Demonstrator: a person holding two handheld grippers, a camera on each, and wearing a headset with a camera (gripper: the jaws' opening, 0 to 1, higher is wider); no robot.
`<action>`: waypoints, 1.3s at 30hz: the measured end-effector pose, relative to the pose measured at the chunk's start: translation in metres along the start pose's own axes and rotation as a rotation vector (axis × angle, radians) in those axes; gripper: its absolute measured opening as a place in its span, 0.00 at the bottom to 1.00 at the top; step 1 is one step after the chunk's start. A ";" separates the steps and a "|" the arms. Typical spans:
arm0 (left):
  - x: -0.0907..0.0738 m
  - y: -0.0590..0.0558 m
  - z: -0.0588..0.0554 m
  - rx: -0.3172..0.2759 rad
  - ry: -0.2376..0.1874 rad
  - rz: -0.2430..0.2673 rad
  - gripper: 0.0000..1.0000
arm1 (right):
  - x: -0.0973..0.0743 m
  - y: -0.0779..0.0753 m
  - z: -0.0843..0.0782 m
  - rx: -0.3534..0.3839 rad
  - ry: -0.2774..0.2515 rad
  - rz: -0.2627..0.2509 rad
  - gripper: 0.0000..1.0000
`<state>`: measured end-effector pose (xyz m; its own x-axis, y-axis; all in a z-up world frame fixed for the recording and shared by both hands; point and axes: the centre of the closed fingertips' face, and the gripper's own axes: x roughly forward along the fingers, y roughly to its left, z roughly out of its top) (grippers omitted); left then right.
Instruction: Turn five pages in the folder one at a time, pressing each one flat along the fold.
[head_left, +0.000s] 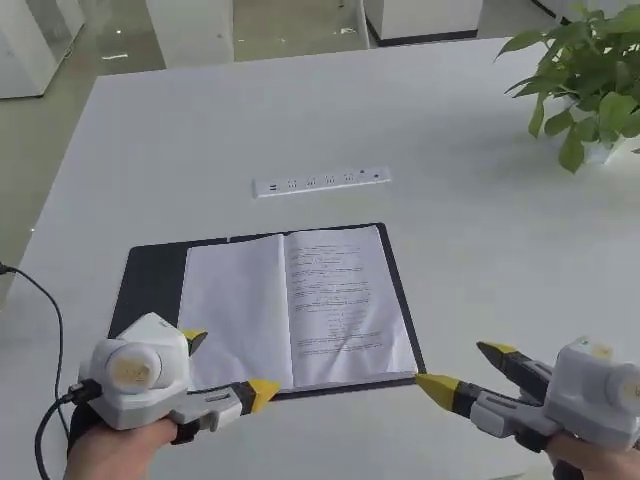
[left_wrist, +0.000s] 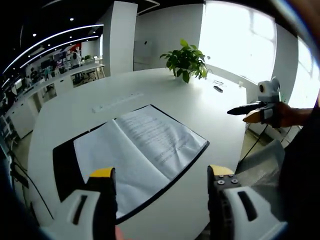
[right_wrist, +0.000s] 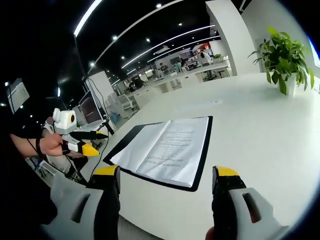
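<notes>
We are holding the left gripper (head_left: 230, 365) and right gripper (head_left: 460, 366) with jaws apart.
The open black folder with white pages (head_left: 150, 285) is lying flat on the white surface (head_left: 480, 200), just beyond both grippers.

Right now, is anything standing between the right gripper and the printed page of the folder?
Nothing visible does. The right gripper is open near the front right corner of the folder, and only bare table lies between it and the printed page.
</notes>
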<state>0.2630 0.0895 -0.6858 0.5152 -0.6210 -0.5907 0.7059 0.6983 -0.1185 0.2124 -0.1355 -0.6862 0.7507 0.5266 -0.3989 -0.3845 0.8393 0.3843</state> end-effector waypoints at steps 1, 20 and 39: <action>0.004 -0.003 0.004 0.006 -0.007 -0.014 0.75 | -0.001 -0.001 -0.001 0.001 0.001 -0.001 0.74; 0.094 -0.056 0.039 0.125 0.064 -0.184 0.77 | -0.005 -0.009 -0.014 0.019 0.040 -0.015 0.73; 0.200 -0.085 0.008 0.194 0.191 -0.179 0.72 | 0.004 -0.007 -0.019 0.021 0.090 0.026 0.71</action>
<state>0.3098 -0.0972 -0.7875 0.2873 -0.6368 -0.7156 0.8660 0.4918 -0.0900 0.2077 -0.1373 -0.7066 0.6889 0.5592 -0.4612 -0.3916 0.8225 0.4124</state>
